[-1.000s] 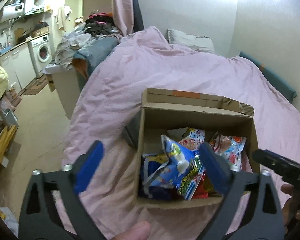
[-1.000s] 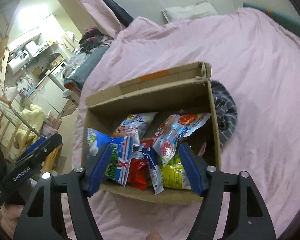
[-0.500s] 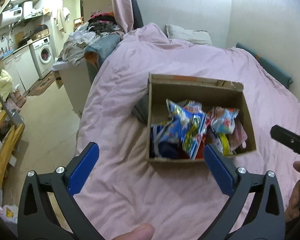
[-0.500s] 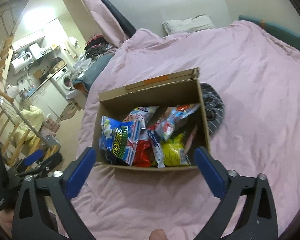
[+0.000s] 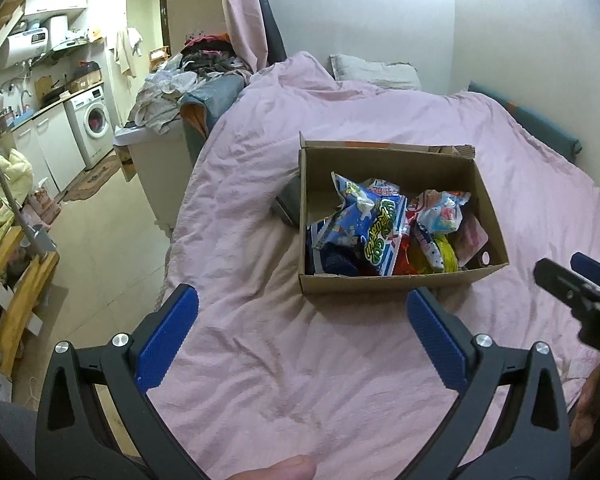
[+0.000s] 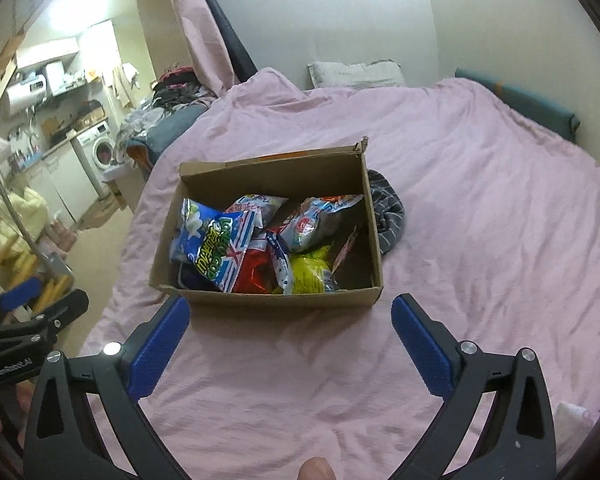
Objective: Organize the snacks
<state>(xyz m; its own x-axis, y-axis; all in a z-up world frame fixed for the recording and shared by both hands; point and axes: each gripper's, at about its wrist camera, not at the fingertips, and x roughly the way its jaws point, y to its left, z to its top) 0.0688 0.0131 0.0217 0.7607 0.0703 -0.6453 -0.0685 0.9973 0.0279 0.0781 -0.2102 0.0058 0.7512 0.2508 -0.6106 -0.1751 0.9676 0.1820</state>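
An open cardboard box [image 5: 384, 284] stands on the pink bed cover; it also shows in the right wrist view [image 6: 268, 300]. Several snack bags fill it: a blue-and-white bag [image 5: 360, 216] [image 6: 204, 236], a red bag [image 6: 256, 274], a yellow bag [image 6: 310, 274] and a light blue bag [image 5: 440, 210] [image 6: 316, 216]. My left gripper [image 5: 300, 312] is open and empty, above the cover just in front of the box. My right gripper [image 6: 290, 320] is open and empty, also just in front of the box.
A striped grey cloth [image 6: 388, 216] lies against the box's right side. A pillow [image 5: 374, 72] lies at the bed's head. Left of the bed are a floor, a clothes pile [image 5: 172, 88], a washing machine [image 5: 92, 124] and wooden furniture [image 5: 12, 280].
Both grippers have pulled back from over the box toward me, and their jaws have opened wider. The snack bags lie in the box as before.
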